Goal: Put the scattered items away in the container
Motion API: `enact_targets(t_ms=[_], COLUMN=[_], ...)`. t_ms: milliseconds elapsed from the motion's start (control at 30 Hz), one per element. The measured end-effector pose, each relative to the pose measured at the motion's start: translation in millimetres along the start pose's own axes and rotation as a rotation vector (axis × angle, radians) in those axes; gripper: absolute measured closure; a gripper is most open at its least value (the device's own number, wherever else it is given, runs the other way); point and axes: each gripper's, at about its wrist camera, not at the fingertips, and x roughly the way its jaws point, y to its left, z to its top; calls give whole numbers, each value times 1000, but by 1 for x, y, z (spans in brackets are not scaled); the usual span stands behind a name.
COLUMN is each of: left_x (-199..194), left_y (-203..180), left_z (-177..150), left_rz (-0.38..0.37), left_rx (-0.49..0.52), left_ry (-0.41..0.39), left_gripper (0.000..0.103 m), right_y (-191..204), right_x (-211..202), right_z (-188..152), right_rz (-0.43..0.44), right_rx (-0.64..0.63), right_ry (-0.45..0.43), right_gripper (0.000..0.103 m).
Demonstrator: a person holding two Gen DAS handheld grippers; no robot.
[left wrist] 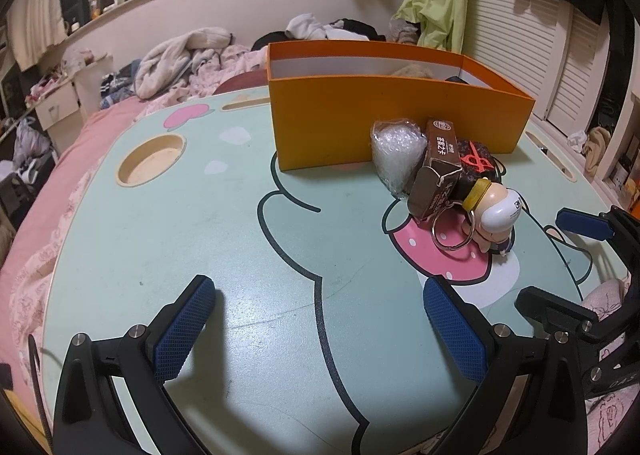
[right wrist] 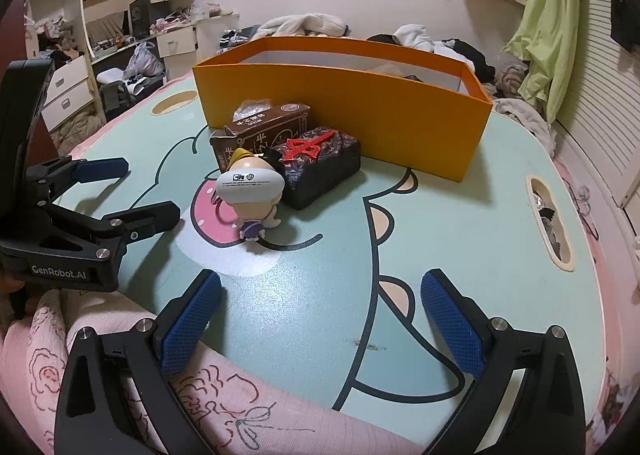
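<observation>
An orange box (left wrist: 396, 123) (right wrist: 360, 111) stands on the mint cartoon table (left wrist: 200, 235) (right wrist: 320, 315). In front of it lie a clear bubble-wrap bundle (left wrist: 396, 155), a brown carton (left wrist: 434, 171) (right wrist: 264, 131), a dark packet with a red emblem (right wrist: 320, 171) (left wrist: 476, 159), and a small figurine with a key ring (left wrist: 496, 215) (right wrist: 252, 191). My left gripper (left wrist: 320, 319) is open and empty, short of the pile; it also shows in the right wrist view (right wrist: 148, 191). My right gripper (right wrist: 320, 319) is open and empty near the table's front edge; it also shows in the left wrist view (left wrist: 560, 259).
The table has a round cup recess (left wrist: 152, 161) and a slot handle (right wrist: 550, 227). A pink bedspread (right wrist: 120, 375) surrounds it. Clothes (left wrist: 180, 55) are piled behind the box. Some items lie inside the box, mostly hidden.
</observation>
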Motion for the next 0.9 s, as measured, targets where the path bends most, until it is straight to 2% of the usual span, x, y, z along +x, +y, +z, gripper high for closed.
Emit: enact_targets(t_ms=[133,233,367,500,567,667,700,800,833,900], left_x=[-2,-2,-1,-2,-2,-2,-2,-2,-2,-2], left_y=[-2,-3,-2,-3,-3,-3,-3,-3,-3,-3], left_z=[1,2,2,1,1,1,1,1,1,1], left_rz=[0,-2,-3,-2,-2,-1,-2,-2,-2,-3], left_rx=[-2,-4,-3,-5,-4,-3,-3,-3,-3,-3], left_ry=[-3,-4,-4,-5,-4,-5,-5,-5,-5,-8], left_gripper=[0,0,0,0,0,0,0,0,0,0], right_y=[-2,-15,-20,-14,-9,-6,-5,-5,-5,-8], right_x=[-15,-35,-38,-44,-40,-32,-29,-21,-18,-24], right_z=[-5,-14,-9,4,10,18,21,21,20,16], right_rz=[7,44,80,91,103,110,120,117,130,151], right_rx=[9,45,62,31,14,22,26,15,7,11], right_ry=[-11,-35,-48,-104,-105,-89,-81,-31,-7,-23], right_gripper=[3,3,4,7,13,33,44,56,65,65])
